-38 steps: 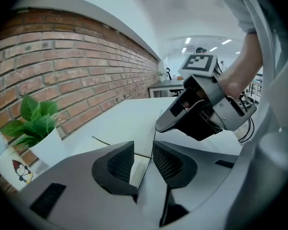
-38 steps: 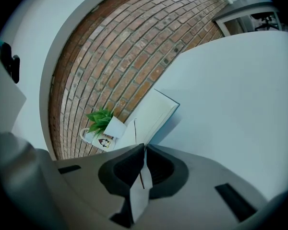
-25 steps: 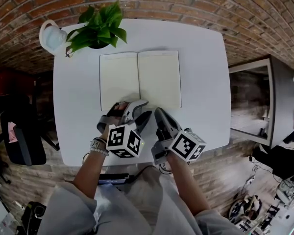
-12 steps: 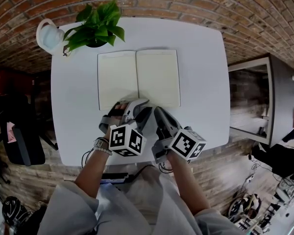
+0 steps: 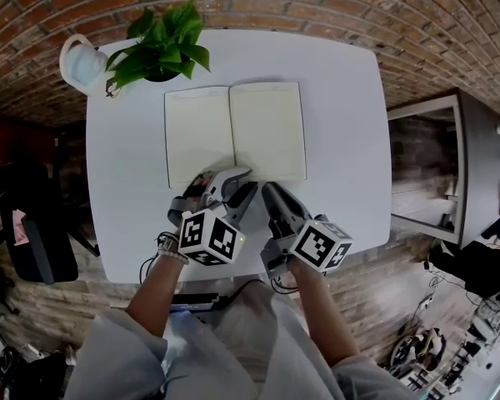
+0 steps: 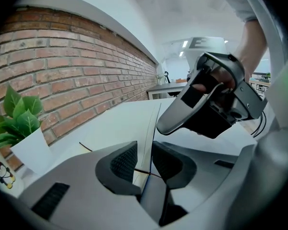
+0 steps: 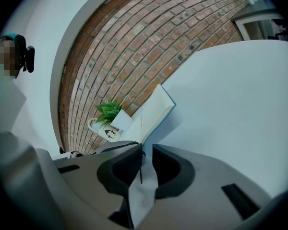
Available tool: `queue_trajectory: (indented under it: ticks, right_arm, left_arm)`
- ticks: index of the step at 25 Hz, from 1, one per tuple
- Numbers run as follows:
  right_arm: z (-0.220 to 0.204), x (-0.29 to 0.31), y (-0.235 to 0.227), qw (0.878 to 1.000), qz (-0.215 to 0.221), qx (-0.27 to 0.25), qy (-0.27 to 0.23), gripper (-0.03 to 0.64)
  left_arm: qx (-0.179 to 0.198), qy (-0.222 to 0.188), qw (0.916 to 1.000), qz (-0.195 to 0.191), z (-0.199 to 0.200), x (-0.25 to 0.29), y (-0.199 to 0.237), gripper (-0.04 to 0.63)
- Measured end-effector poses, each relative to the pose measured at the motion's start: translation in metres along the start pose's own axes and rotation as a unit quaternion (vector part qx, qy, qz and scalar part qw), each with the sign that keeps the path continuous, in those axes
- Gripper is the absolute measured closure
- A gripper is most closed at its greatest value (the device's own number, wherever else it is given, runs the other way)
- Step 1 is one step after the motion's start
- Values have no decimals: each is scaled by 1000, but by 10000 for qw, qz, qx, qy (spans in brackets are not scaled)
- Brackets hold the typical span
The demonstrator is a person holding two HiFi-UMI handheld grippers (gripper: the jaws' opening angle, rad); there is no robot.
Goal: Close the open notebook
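**Hand-held grippers.** The left gripper (image 5: 243, 183) and right gripper (image 5: 272, 192) each have a grey moulded shell, dark ribbed pads (image 6: 125, 161) lining the jaws, and a white cube (image 5: 210, 237) printed with black square markers. A thin dark cable (image 6: 262, 123) trails from the right unit. **Clothing.** The sleeves (image 5: 108, 352) are light grey, and a pale beaded band (image 5: 168, 248) circles the left wrist.
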State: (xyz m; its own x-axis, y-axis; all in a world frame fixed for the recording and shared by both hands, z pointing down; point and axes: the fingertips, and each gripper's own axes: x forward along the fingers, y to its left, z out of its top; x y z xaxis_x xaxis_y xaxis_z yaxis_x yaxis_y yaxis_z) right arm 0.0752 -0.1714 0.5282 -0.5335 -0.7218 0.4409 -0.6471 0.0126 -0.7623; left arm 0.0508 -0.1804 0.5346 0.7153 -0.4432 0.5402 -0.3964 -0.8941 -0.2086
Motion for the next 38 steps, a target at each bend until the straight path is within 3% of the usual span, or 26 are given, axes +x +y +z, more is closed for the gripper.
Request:
queue_trajectory:
  ticks: [3,6,9,14,17,29,38]
  right_arm:
    - [5,-9,-8,9998,-67,121,-146,561]
    - [15,-18,-13,9992,13,265,-309,468]
    - [29,-23,-15,9982,64,290,-527,454]
    - [52,-26,-17,9962,-37,207,-847,462]
    - [55,-27,-19,9952,-125,245,-936,545]
    - [58,-31,0,9956,88,99,-932,563]
    - [53,-35,23,9970,266,-235,-689,563]
  left_arm:
    - [-19,-4,10000,-21,0,0,0,482]
    - [-19,7,10000,-23,-1,0,0,482]
    - [-51,26,10000,-60,-2,1,0,482]
    - [-89,37,9999,-116,-2,2,-1,482]
    - [-95,52,9999,-131,-2,2,-1,482]
    - [-234,-35,9997,14,6,-10,-3,508]
    - [-852,-270,9937,682,22,-58,22,565]
